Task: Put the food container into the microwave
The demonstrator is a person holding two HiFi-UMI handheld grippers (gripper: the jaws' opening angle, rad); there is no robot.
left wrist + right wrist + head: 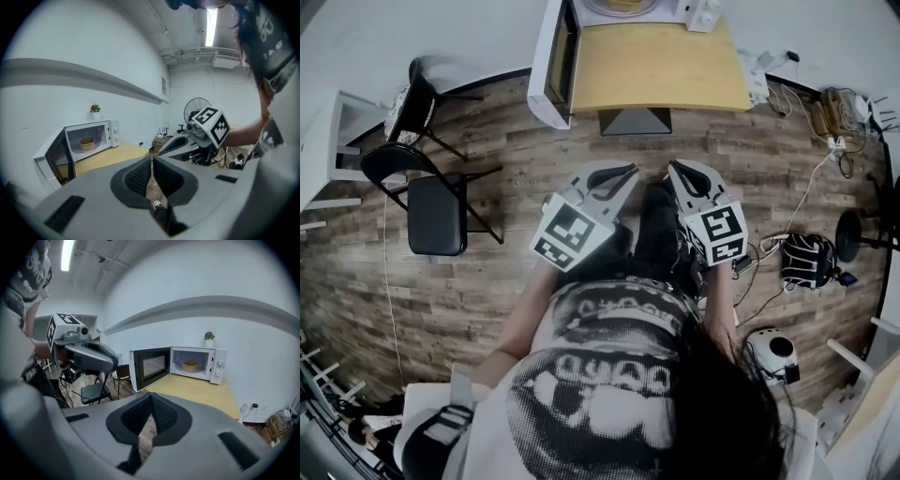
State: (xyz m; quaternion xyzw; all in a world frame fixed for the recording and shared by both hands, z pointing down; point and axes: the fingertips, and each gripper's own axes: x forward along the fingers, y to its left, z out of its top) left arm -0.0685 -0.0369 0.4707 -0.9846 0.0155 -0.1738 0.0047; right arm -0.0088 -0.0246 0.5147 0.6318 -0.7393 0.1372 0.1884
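Observation:
The white microwave stands at the back of a wooden table with its door swung wide open. A round brown food container sits inside the microwave on the turntable, also visible as the container in the left gripper view. Both grippers hang over the floor, well short of the table and close to the person's body. My left gripper is shut with nothing between its pads. My right gripper is shut and empty too. Each shows in the other's view: the right gripper and the left gripper.
Two black folding chairs stand on the wood floor to the left. Cables, a power strip and a black bag lie at the right. A small plant tops the microwave. A fan stands behind.

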